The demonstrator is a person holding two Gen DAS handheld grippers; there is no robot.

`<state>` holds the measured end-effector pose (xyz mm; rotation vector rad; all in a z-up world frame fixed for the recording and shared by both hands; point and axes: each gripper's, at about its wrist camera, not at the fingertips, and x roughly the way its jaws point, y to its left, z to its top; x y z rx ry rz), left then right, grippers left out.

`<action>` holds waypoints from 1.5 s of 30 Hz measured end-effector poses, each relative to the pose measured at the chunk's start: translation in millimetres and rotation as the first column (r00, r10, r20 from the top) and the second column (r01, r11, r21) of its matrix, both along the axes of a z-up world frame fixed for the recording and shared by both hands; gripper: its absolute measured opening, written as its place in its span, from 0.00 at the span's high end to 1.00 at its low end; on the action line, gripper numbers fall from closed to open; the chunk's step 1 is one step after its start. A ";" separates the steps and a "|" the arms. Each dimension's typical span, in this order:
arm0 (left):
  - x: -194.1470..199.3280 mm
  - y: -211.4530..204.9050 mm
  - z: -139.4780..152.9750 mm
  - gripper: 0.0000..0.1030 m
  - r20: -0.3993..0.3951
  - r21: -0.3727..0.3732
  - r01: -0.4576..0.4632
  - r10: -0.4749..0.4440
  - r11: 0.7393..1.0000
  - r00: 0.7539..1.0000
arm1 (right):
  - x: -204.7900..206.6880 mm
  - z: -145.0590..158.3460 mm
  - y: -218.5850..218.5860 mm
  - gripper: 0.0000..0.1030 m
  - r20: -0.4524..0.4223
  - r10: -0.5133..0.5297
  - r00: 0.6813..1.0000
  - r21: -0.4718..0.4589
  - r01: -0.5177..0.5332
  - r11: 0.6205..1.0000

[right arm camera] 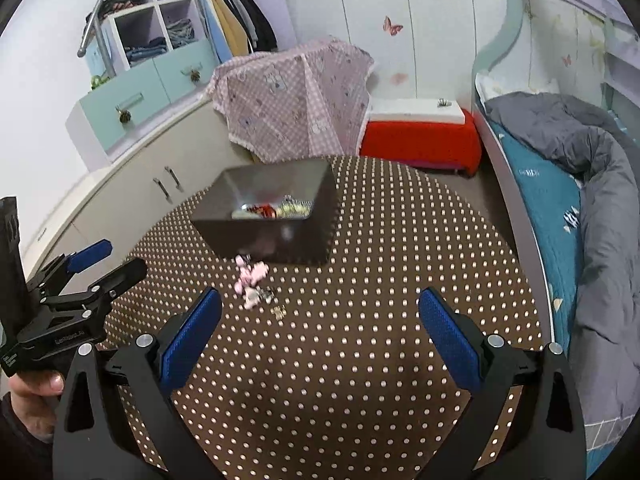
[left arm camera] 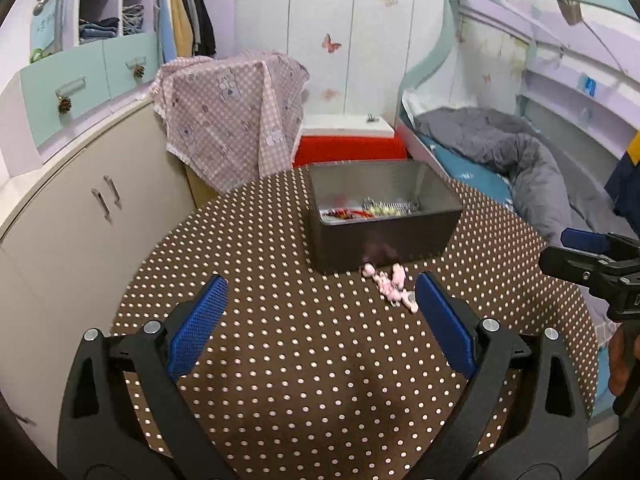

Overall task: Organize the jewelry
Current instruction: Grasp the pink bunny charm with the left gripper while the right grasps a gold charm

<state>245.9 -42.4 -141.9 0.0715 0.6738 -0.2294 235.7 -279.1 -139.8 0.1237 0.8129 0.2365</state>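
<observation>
**Two open grippers, one pink piece left outside the box**

Both grippers hang above the dotted table [left arm camera: 280, 360] with their jaws spread wide and nothing between them. The left gripper [left arm camera: 320, 312] fills the bottom of its own view; the right gripper [right arm camera: 320, 320] does the same in its view, and each shows at the side edge of the other's frame.

The box [left arm camera: 380, 236] sits just above the middle of the left view, open at the top, with red and pale jewelry already lying inside. That suggests it serves as the collecting place, set centrally so either hand can reach it.

The pink piece [left arm camera: 390, 286] lies on the cloth touching or just beside the box's near wall, trailing toward the lower right. In the left view it sits beyond the fingertips, near the right-hand pad [left arm camera: 440, 320]. In the right view the pink piece [right arm camera: 250, 280] lies ahead of the left-hand pad [right arm camera: 192, 336], off the centre line, with a small metal bit [right arm camera: 278, 311] just beside it.

Neither gripper is lined up over it yet; judging by this, the pick-up has not begun.
</observation>
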 end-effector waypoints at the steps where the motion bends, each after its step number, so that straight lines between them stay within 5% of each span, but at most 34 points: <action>1: 1.3 -1.6 -2.4 0.10 -0.006 0.006 0.004 -0.004 1.000 1.000 | -1.3 -3.4 -1.8 0.08 -0.006 -0.001 1.000 -0.001 0.001 1.000; 20: 34.2 -21.5 -52.3 0.10 -0.142 0.048 0.038 -0.030 0.998 0.989 | 18.5 -41.7 12.8 0.08 -0.098 0.074 0.992 -0.033 -0.078 0.996; 29: 26.8 0.5 -54.0 0.10 -0.155 0.029 -0.011 0.015 1.000 0.988 | 41.6 -63.0 57.3 0.56 -0.108 0.202 0.973 -0.151 -0.217 0.964; 33: 27.2 -2.6 -53.5 0.10 -0.156 0.022 -0.001 0.004 1.000 0.988 | 39.3 -63.8 62.1 0.87 -0.096 0.238 0.967 -0.191 -0.252 0.949; 45: 34.1 -37.3 -59.5 0.10 -0.194 0.015 0.043 -0.040 0.999 0.980 | 29.6 -64.0 34.7 0.94 -0.085 0.209 0.974 -0.157 -0.221 0.963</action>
